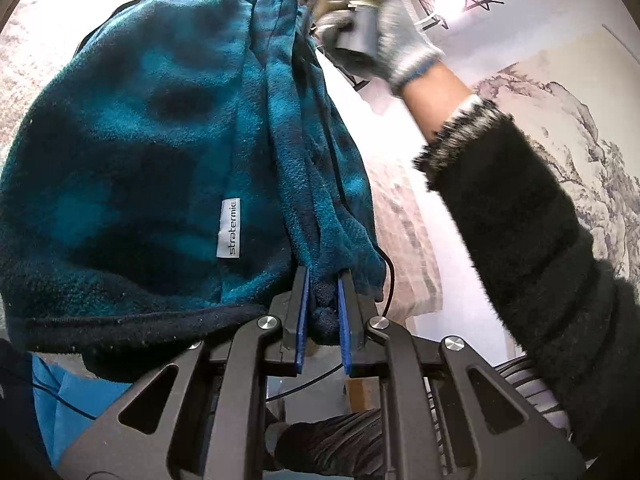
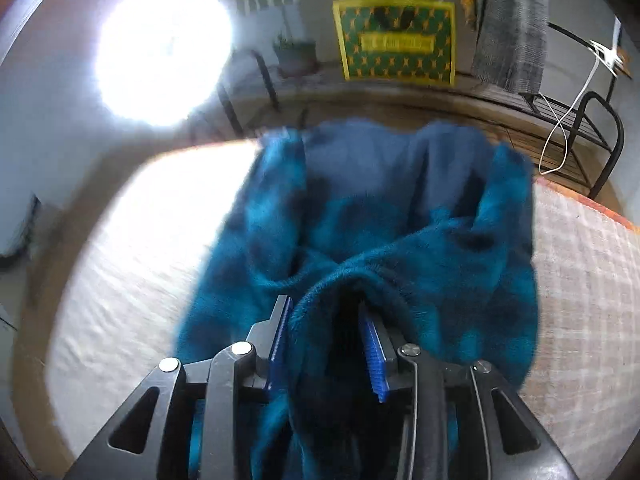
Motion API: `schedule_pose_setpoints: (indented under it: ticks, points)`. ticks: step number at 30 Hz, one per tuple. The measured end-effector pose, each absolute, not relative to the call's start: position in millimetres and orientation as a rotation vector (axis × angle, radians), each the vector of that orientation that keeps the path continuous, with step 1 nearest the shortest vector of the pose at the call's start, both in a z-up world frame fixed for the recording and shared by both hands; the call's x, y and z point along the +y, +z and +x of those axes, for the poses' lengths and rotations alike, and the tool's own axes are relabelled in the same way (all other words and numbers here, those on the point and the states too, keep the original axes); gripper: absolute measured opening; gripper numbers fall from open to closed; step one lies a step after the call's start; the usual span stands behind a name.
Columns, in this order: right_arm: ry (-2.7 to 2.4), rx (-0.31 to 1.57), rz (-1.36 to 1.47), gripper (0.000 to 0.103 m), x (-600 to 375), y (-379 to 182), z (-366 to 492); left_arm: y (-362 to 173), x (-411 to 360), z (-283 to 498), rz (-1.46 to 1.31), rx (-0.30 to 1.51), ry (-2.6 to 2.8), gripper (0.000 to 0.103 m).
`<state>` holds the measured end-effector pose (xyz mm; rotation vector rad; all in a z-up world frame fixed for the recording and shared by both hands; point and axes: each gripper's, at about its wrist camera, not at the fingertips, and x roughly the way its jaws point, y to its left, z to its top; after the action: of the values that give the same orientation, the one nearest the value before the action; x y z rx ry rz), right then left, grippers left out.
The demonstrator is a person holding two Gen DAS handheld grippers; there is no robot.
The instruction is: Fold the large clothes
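Note:
A teal and dark blue fleece garment with a white label fills the left wrist view. My left gripper is shut on its bunched dark hem. A gloved hand on a black-sleeved arm holds the other tool at the top of that view, against the far edge of the fleece. In the right wrist view the fleece hangs over a cloth-covered table. A fold of it lies between the jaws of my right gripper, which stand apart; the right pad is clear of the cloth.
A yellow and green bag stands on the floor beyond the table. A black metal rack with a white cord and a hanging grey cloth is at the right. A bright lamp glares at the left.

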<state>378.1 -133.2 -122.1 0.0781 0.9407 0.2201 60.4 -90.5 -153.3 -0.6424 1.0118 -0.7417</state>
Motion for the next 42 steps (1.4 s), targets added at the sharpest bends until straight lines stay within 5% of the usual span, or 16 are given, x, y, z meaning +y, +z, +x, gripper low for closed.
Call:
schedule_pose_setpoints:
  ticks: [9,18,25,29,35,37,38,39,40,41,42]
  points:
    - [0.309,0.764,0.272,0.04,-219,-29,265,-135,-80,51,-0.625,0.963,-0.717,0.011]
    - [0.303,0.718,0.252,0.043,-272,6,124,-128,-73,29,-0.565,0.972,-0.687,0.011]
    - [0.288,0.802,0.211,0.047,-269,-49,30,-91,-57,21,-0.471,0.89,-0.674,0.012]
    - [0.307,0.891,0.247,0.056,-259,-100,16,-79,-71,45,-0.429,0.898,-0.733,0.05]
    - [0.267,1.029,0.267,0.058,-248,-162,27,-101,-118,88,-0.232,1.032,-0.701,0.05]
    - [0.272,1.065,0.283,0.058,-248,-176,33,-112,-128,95,-0.197,1.055,-0.713,0.037]
    - [0.28,1.079,0.284,0.058,-247,-183,35,-118,-131,97,-0.194,1.062,-0.717,0.008]
    - [0.287,1.09,0.287,0.056,-247,-188,38,-125,-132,101,-0.201,1.074,-0.71,0.006]
    - [0.298,1.104,0.302,0.043,-247,-194,42,-130,-131,103,-0.23,1.083,-0.718,0.006]
    - [0.322,1.122,0.337,0.018,-248,-201,44,-132,-127,104,-0.272,1.088,-0.724,0.006]
    - [0.361,1.146,0.39,0.009,-248,-208,46,-132,-121,104,-0.329,1.087,-0.721,0.005]
